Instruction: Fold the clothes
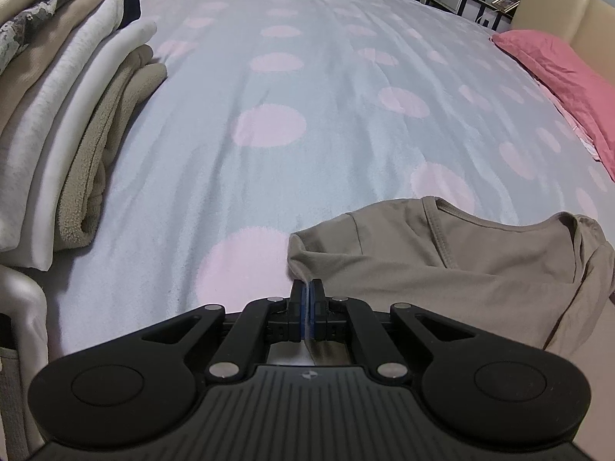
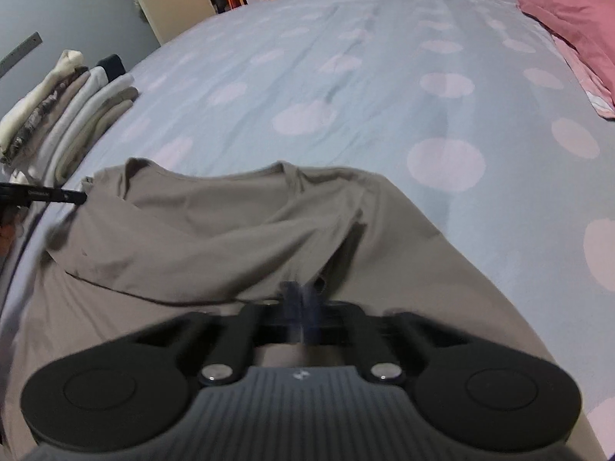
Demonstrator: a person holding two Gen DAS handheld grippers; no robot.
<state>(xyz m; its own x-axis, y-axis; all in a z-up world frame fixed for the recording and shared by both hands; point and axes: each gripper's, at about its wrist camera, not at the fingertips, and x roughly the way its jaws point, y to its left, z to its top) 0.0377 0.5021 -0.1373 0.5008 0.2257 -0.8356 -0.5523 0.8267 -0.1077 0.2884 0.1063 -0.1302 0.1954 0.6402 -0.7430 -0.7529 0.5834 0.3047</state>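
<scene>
Shirt (image 2: 238, 223), grey-brown with a wide neckline, lies crumpled at the near edge of the bed (image 1: 326, 96), its collar turned toward the far side and its body running back under both tools and past the near edge. Its width runs side to side between the two hands, so that crosswise line is the axis any spreading or folding will follow.

At its left shoulder corner the left tongs (image 1: 306, 292) are pressed together on a pinch of the fabric. The same tongs show from the right wrist view as a dark tip (image 2: 73, 196) touching that corner. The right tongs (image 2: 303, 299) sit over the middle-right of the shirt, just behind a deep crease; they are blurred, but look closed, and whether cloth is caught between them cannot be told.

Judging from this, the left hand already has its corner, while the right hand is nearest the opposite shoulder, which lies ahead of it.

A stack of folded clothes (image 1: 77, 115) sits well to the left, and a pink pillow (image 1: 557, 65) far right.
</scene>
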